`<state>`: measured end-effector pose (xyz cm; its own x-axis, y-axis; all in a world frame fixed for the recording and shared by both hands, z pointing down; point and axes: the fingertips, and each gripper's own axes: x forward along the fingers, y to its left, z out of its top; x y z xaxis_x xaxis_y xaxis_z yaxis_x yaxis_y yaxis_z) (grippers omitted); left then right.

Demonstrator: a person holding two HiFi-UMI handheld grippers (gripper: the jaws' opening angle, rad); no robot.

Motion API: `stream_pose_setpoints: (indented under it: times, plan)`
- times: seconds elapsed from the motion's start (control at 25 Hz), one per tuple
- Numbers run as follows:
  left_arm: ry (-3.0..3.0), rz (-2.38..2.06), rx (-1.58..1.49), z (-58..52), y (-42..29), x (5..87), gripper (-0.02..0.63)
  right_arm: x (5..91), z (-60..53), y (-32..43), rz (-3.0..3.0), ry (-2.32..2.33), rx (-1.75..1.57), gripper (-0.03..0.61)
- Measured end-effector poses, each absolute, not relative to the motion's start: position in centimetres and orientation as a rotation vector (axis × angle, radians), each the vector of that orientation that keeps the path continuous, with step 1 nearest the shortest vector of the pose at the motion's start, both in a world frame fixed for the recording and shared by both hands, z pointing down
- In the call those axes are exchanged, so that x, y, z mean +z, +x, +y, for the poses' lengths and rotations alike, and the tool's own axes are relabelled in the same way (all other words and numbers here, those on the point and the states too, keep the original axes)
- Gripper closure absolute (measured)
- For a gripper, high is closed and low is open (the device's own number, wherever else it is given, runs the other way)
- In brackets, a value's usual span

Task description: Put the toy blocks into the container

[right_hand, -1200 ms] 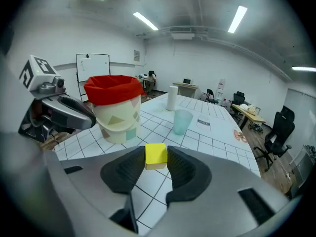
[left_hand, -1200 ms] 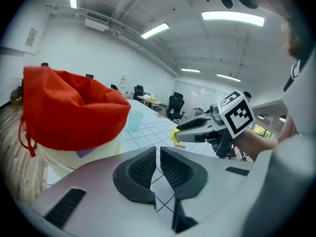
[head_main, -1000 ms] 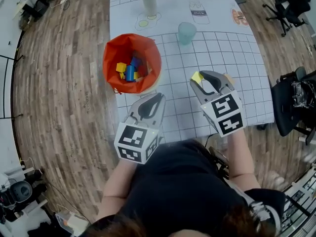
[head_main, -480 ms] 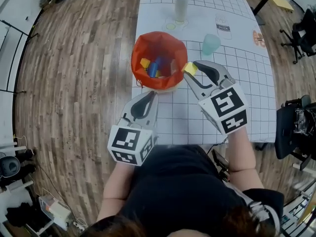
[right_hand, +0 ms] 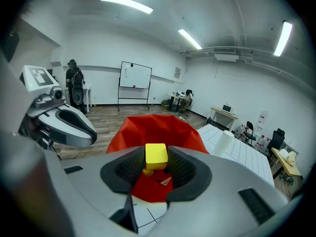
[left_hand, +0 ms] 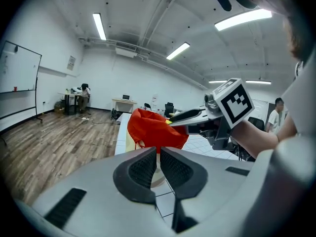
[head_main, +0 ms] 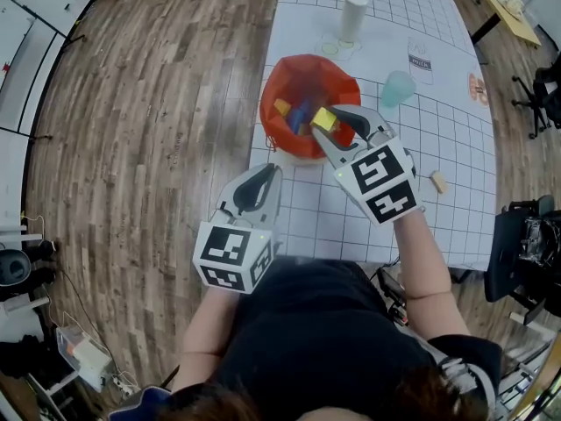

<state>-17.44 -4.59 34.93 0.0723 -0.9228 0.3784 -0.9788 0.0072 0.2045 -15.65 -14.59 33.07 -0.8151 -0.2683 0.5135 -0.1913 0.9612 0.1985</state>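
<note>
- Right gripper view: right gripper (right_hand: 156, 152) fingers pinch yellow block (right_hand: 156, 155); red container (right_hand: 148, 126) just beyond fingertips, contents largely hidden.
- Left gripper view: left gripper (left_hand: 157, 151) fingers pressed together, empty.

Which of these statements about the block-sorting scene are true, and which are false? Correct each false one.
1. The right gripper holds a yellow block. True.
2. The left gripper carries a blue block. False: its jaws are together with nothing between them.
3. The red container is empty. False: several blocks already lie inside it.
4. A tan block lies on the gridded mat, outside the container. True.
5. The white cylinder has tipped over. False: it stands upright at the far end of the mat.
</note>
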Motion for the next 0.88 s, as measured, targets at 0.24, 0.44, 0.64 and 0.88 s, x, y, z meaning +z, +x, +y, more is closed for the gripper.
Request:
stream_pose_setpoints:
  times: [0.24,0.44,0.64,0.88]
  plan:
    - [1.936,-1.885,0.192,-4.3,-17.9,35.2,0.583,33.6,-14.8,-15.8,-2.545,0.356,-0.171,0.421]
    - [1.975,-1.855,0.203,-4.9,-16.9,35.0,0.583,33.3,-14.9,-15.0,-2.548,0.382,-0.166,0.428]
    - [2.054,-1.8,0.254,-6.1,-14.9,34.7,0.583,32.6,-15.5,-13.3,-2.557,0.451,-0.145,0.431]
    - [2.188,-1.657,0.312,-8.0,-10.4,34.7,0.583,32.4,-17.0,-9.4,-2.539,0.58,-0.096,0.434]
